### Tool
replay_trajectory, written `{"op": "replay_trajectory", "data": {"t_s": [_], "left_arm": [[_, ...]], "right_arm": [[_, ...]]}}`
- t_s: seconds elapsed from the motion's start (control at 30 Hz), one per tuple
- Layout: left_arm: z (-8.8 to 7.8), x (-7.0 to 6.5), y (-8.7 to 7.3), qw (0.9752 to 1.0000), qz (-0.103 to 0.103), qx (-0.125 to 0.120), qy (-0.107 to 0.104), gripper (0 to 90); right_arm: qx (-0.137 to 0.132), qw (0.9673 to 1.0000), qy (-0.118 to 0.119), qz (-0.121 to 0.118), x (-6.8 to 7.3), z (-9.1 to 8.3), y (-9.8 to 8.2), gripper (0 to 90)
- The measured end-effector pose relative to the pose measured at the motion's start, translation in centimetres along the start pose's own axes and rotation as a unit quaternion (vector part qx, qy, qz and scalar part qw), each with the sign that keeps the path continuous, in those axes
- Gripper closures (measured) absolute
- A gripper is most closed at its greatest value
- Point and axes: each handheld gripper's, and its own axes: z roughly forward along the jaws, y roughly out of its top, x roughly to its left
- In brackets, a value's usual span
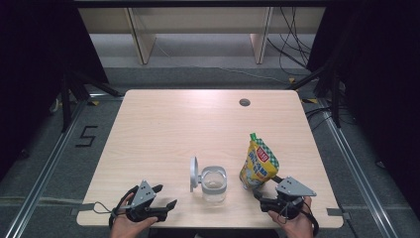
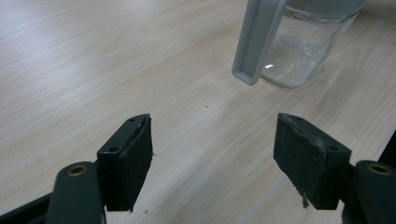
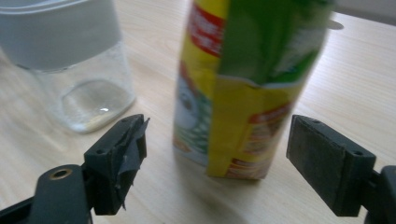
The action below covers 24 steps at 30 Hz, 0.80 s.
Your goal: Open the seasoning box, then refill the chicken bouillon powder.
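A clear plastic jar (image 1: 214, 184) with a grey rim stands near the table's front edge, its grey lid (image 1: 194, 173) flipped up on its left side. To its right stands a yellow and green pouch (image 1: 258, 163). My left gripper (image 1: 166, 196) rests open at the front left, pointing toward the jar (image 2: 303, 51) and lid (image 2: 257, 42), nothing between its jaws (image 2: 212, 154). My right gripper (image 1: 266, 189) is open just in front of the pouch (image 3: 243, 88); the pouch's base sits just beyond the spread pads, untouched. The jar (image 3: 74, 60) shows at upper left there.
The wooden table (image 1: 198, 119) has a round cable hole (image 1: 244, 102) at the back right. Beyond the far edge are a grey floor, shelf legs and loose cables. A floor mark "5" lies left of the table.
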Motion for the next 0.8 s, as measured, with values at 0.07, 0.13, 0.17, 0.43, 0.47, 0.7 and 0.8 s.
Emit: {"op": "replay_trajectory", "data": {"t_s": [0.07, 0.13, 0.17, 0.43, 0.47, 0.7, 0.8], "left_arm": [[0.1, -0.1, 0.1, 1.0, 0.002, 0.001, -0.002, 28.0], [0.2, -0.1, 0.1, 1.0, 0.008, -0.001, -0.004, 28.0], [0.2, -0.1, 0.1, 1.0, 0.008, -0.001, -0.004, 28.0], [0.4, 0.0, 0.2, 0.9999, 0.012, 0.004, -0.006, 28.0], [0.4, -0.1, 0.2, 0.9999, 0.006, -0.003, -0.008, 27.9], [0.3, 0.0, 0.2, 0.9999, 0.01, 0.0, -0.007, 27.9], [0.4, -0.1, 0.2, 0.9999, 0.011, 0.0, -0.007, 27.9]], "right_arm": [[0.002, 0.9997, -0.004, 0.024, -0.2, 0.2, -0.1, 18.9], [-0.002, 0.9999, -0.004, 0.016, -0.7, 0.5, -0.1, 17.8], [0.005, 0.9993, -0.007, 0.037, -0.4, 0.5, -0.1, 17.3], [-0.006, 0.9999, -0.001, 0.009, -1.1, 1.6, 0.2, 15.9], [-0.004, 0.9998, -0.009, 0.015, -1.0, 1.6, 0.2, 15.9], [-0.014, 0.9999, -0.007, 0.001, -1.1, 2.5, 0.3, 16.0], [-0.024, 0.9996, -0.003, -0.013, -1.4, 2.8, 0.4, 15.9]]}}
